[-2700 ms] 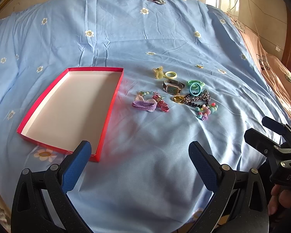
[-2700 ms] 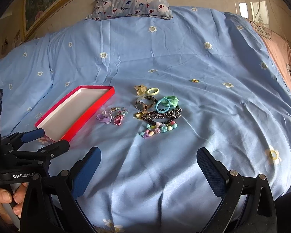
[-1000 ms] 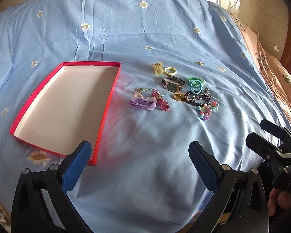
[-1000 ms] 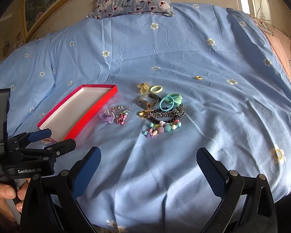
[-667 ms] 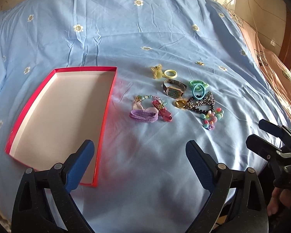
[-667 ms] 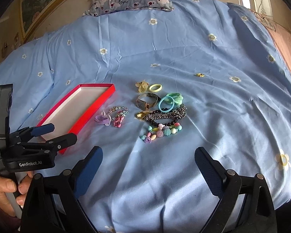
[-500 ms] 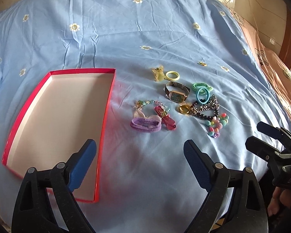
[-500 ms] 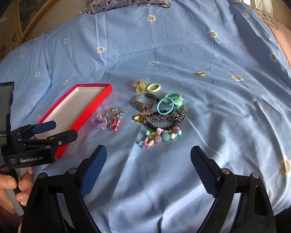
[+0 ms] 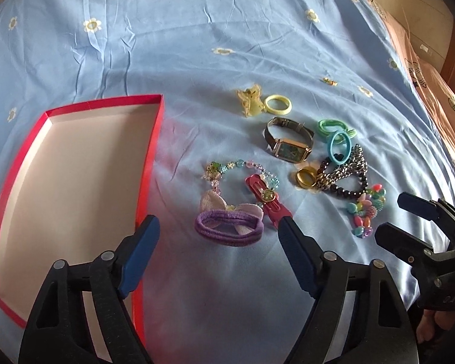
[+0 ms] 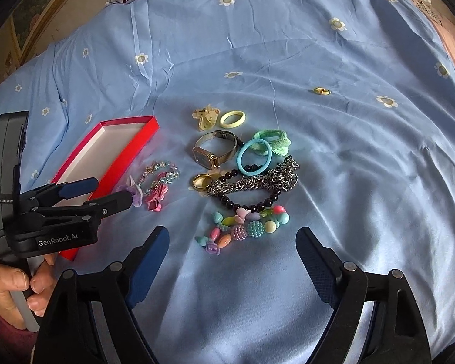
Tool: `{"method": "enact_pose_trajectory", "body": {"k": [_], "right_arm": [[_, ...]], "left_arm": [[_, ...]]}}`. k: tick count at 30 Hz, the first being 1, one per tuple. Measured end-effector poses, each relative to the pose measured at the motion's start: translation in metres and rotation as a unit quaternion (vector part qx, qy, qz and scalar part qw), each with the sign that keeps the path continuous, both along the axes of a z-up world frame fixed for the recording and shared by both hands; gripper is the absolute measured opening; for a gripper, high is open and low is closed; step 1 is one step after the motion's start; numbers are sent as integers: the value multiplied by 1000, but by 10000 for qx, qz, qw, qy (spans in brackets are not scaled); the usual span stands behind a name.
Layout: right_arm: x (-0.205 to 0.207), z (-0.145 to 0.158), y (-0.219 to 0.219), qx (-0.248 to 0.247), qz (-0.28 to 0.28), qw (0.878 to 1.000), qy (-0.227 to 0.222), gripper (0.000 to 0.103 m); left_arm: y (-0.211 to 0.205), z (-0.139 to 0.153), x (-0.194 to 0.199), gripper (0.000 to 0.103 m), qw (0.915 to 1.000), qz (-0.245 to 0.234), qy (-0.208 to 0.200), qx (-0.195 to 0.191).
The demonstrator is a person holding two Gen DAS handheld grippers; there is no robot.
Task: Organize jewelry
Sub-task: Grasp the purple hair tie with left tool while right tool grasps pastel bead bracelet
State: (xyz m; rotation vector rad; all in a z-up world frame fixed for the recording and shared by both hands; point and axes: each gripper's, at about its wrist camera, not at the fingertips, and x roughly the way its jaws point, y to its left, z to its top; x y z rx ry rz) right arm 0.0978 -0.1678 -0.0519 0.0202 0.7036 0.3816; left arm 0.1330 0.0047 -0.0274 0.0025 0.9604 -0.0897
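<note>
Two grippers are hovering over a blue flowered bedsheet (image 9: 197,30), both spread and holding nothing.

From the left wrist view, the left gripper (image 9: 218,242) is pointing down at a purple fabric hair tie with a pale bow (image 9: 229,227), which is lying just ahead of and between its blue pads, long axis running across the gap. Its jaws have just been closing, yet the pads are not touching the tie. A red hair clip (image 9: 267,198) is lying beside the right pad, and a pastel beaded bracelet (image 9: 242,170) is sitting just beyond. An empty red shallow cardboard box (image 9: 148,163) is lying toward the left edge of the bed, its near corner behind the left pad. The right gripper (image 9: 406,218) is showing at the right edge of this view.

From the right wrist view, the right gripper (image 10: 232,251) is standing wide with a chunky multicoloured bead bracelet (image 10: 245,227) just ahead between its pads, stretched crosswise. Beyond it are lying a black bead and chain necklace (image 10: 257,185), a gold ring (image 10: 202,181), a square-faced wristwatch (image 10: 215,151) and a blue hair loop (image 10: 254,156). Only this view is showing a hand (image 10: 15,285) gripping the left tool's handle, and a small gold piece (image 10: 322,91) lying well apart toward the far right of the bed.

Judging by nearness, each gripper is closest to its own cluster.
</note>
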Motion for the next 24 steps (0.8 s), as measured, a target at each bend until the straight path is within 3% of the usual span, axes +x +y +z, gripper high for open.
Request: {"method": "enact_pose_trajectory", "body": {"k": [2, 4, 5, 9, 15, 17, 24], "right_arm": [[8, -5, 2, -40, -15, 10000, 84, 83], [16, -9, 3, -78, -35, 9998, 172, 80], [18, -11, 3, -103, -47, 9997, 198, 77], [24, -17, 6, -257, -101, 9995, 175, 69], [25, -19, 7, -476, -178, 9987, 28, 41], [25, -19, 4, -462, -177, 9988, 34, 12], [17, -12, 0, -231, -56, 9997, 76, 12]], "left_arm": [[1, -5, 6, 70, 9999, -26, 100, -75], [2, -10, 10, 52, 9997, -65, 205, -145], [2, -13, 11, 48, 9994, -89, 258, -221], [4, -16, 12, 44, 9986, -124, 317, -412], [8, -15, 8, 23, 9978, -166, 300, -561], [10, -15, 8, 11, 9969, -176, 328, -692], [17, -7, -1, 8, 9956, -139, 227, -901]]}}
